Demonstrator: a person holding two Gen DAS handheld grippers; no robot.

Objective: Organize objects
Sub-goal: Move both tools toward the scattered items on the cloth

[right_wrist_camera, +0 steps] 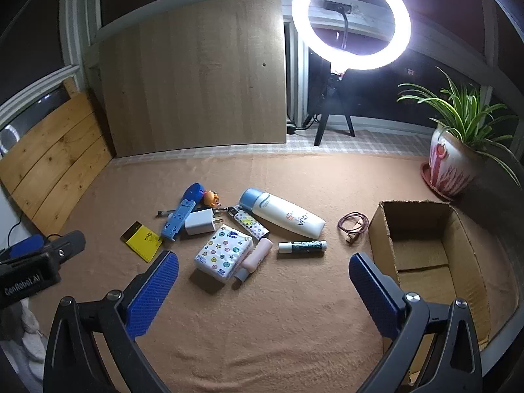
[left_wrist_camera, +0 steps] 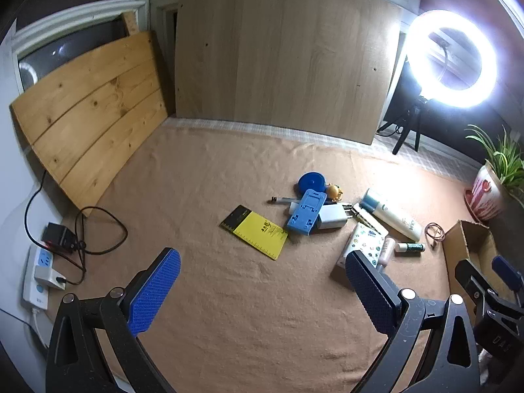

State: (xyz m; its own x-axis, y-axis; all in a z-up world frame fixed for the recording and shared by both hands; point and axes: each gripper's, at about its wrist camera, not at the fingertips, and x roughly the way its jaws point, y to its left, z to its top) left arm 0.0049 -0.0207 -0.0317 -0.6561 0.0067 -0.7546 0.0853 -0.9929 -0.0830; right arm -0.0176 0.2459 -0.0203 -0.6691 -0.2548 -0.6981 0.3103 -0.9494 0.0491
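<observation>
Both grippers hang spread and empty over the near cloth (right_wrist_camera: 262, 334): the left gripper (left_wrist_camera: 262, 290) toward the left, the right gripper (right_wrist_camera: 263, 290) beside the empty box (right_wrist_camera: 380, 226) at right.

Nearest in the pile lies the tissue pack (right_wrist_camera: 222, 253), with the pink tube (right_wrist_camera: 255, 260) touching its right edge. A grab at either could drag the other, I judge. The tube's long axis runs near-left to far-right, grey cap nearest.

The lip balm (right_wrist_camera: 303, 247) lies alone, axis left to right, white end left; being round, it may roll when nudged.

The notepad (right_wrist_camera: 142, 240), at left, is flat and thin, so jaws may snag the cloth.

Farther off, the bottle (right_wrist_camera: 285, 214) points its blue cap far-left. The charger (right_wrist_camera: 199, 222) and blue stand (right_wrist_camera: 177, 219) are touching, so lifting one risks shifting the other.
</observation>
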